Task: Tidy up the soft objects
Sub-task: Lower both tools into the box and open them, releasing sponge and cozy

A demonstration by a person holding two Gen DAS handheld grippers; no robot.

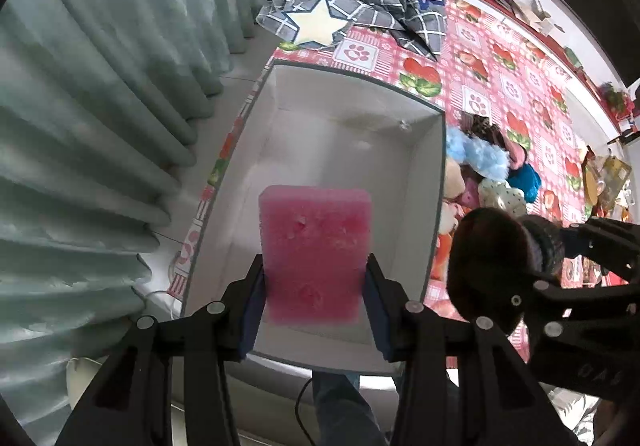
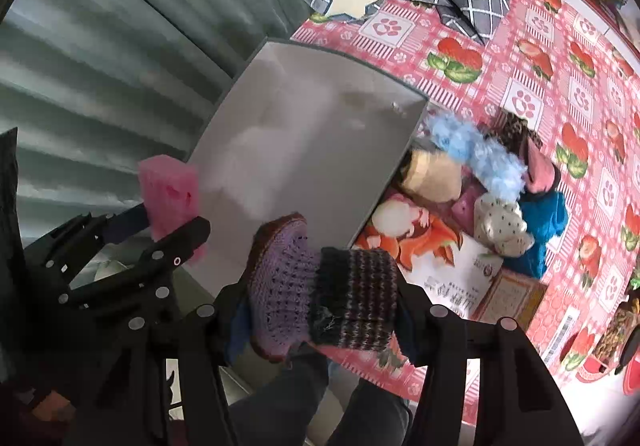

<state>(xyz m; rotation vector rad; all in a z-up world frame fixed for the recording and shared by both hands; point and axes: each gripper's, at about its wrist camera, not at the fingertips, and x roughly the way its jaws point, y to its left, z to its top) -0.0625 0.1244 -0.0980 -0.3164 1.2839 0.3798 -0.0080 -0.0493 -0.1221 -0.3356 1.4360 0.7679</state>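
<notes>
A pink sponge block point(image 1: 316, 254) stands upright over the open white box point(image 1: 430, 182), its sides pinched. A knitted slipper point(image 2: 320, 286), lilac with a dark striped cuff and brown sole, hangs sideways beside the box's near corner. More plush pieces point(image 2: 480, 182) lie heaped against the box's right wall.

flat fox-print pack point(image 2: 452, 262) | Chinese characters (upside down, illegible)
</notes>
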